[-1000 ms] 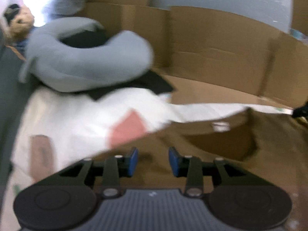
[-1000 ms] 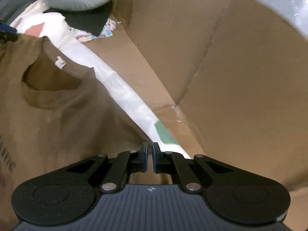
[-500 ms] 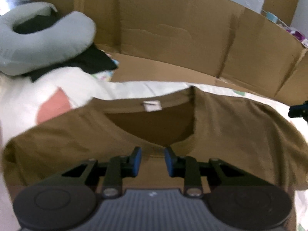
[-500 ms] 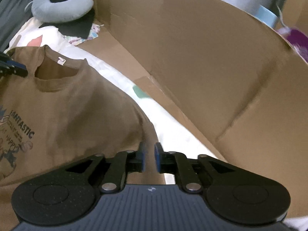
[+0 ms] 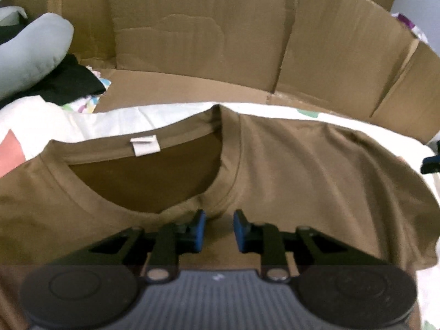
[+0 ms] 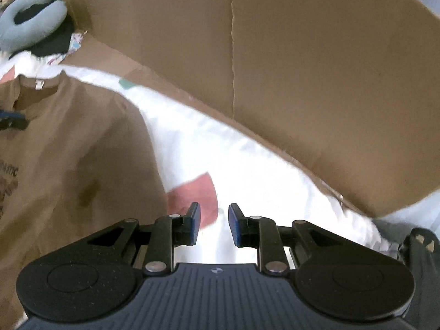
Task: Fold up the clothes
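Observation:
A brown T-shirt [image 5: 316, 165] lies spread flat, front up, on a white patterned sheet [image 5: 90, 121]; its neck opening and white label [image 5: 145, 145] face me. My left gripper [image 5: 219, 229] hovers open just below the collar, nothing between its blue pads. In the right wrist view the same T-shirt [image 6: 82, 143] fills the left side, with printed lettering at the far left edge. My right gripper [image 6: 214, 224] is open over the white sheet [image 6: 233, 165], beside the shirt's right sleeve edge and clear of the cloth. The left gripper's tip [image 6: 11, 119] shows at the left edge.
Tall cardboard walls [image 5: 206, 33] [image 6: 316, 82] ring the back and right of the sheet. A grey neck pillow [image 5: 30, 52] [image 6: 30, 24] rests on black fabric [image 5: 68, 79] at the far left. A dark object [image 6: 420, 250] sits at the lower right.
The right gripper has opened, let go of the shirt and moved right, off the sleeve. The left gripper has moved over the collar while the shirt settled flat.

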The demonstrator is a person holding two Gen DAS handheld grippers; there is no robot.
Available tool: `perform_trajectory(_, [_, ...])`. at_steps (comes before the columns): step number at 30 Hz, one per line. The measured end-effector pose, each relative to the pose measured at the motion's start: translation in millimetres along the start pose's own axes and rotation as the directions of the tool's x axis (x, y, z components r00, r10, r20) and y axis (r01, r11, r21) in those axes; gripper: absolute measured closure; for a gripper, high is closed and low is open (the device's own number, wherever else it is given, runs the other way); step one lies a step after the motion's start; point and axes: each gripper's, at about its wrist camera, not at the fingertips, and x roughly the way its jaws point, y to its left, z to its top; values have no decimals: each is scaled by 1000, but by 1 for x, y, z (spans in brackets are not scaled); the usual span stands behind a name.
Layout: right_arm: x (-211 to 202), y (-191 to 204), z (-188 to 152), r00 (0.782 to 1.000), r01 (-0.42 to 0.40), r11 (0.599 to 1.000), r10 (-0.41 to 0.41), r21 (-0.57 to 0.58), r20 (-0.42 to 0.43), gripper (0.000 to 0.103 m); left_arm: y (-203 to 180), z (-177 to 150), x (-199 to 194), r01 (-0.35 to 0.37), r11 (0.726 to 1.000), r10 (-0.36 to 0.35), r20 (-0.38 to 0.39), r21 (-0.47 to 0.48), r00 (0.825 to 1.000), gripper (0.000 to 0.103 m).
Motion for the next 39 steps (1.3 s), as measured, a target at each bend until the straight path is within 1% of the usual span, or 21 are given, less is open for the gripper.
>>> perform_trajectory(2, [1, 1, -5, 1000, -17, 1000, 17, 5, -5, 74, 0, 0, 4, -9, 1000, 9, 2, 5, 1000, 87])
perform_trajectory(7, [3, 7, -16, 998, -60, 998, 60, -10, -32, 74, 1, 1, 13, -32, 999, 32, 6, 19, 999, 89])
perform_trajectory(11, [8, 6, -19, 995, -81, 996, 82, 22, -49, 74, 1, 0, 17, -42, 999, 42, 11, 32, 999, 89])
perform_trajectory(15, [4, 11, -13, 995, -91, 995, 92, 36, -25, 74, 4, 2, 14, -27, 1000, 27, 4, 11, 1000, 89])
perform_trajectory(16, [2, 13, -11, 995, -101, 994, 101, 40, -16, 74, 5, 3, 12, -23, 1000, 23, 2, 3, 1000, 88])
perform_trajectory(18, [-2, 17, -10, 992, -124, 991, 125, 38, -8, 74, 6, 4, 9, -18, 1000, 18, 3, -1, 1000, 83])
perform_trajectory(20, [-2, 25, -10, 990, -139, 990, 139, 14, -9, 74, 7, 4, 4, -13, 1000, 13, 9, 2, 1000, 75])
perform_trajectory(24, [6, 39, -10, 993, -112, 993, 110, -30, -37, 74, 8, 5, -8, 31, 999, -31, 26, -11, 999, 70])
perform_trajectory(25, [7, 40, -10, 992, -117, 993, 116, -27, -39, 71, 6, 5, -11, 32, 999, -32, 32, -4, 999, 67])
perform_trajectory(26, [8, 41, -9, 992, -122, 992, 122, -17, -39, 62, 5, 5, -14, 34, 999, -34, 34, -2, 999, 66])
perform_trajectory(28, [7, 43, -7, 990, -136, 991, 136, 1, -36, 53, 4, 5, -17, 44, 999, -44, 37, 0, 998, 66])
perform_trajectory(29, [6, 44, -7, 988, -147, 989, 147, 4, -34, 50, 3, 5, -19, 50, 999, -50, 38, 0, 998, 66])
perform_trajectory(37, [-9, 66, -6, 978, -206, 978, 204, -42, -36, 49, 7, -1, -24, 53, 999, -53, 37, -8, 998, 65])
perform_trajectory(39, [-13, 70, -7, 979, -201, 978, 199, -54, -35, 50, 8, -2, -25, 52, 999, -52, 36, -11, 998, 65])
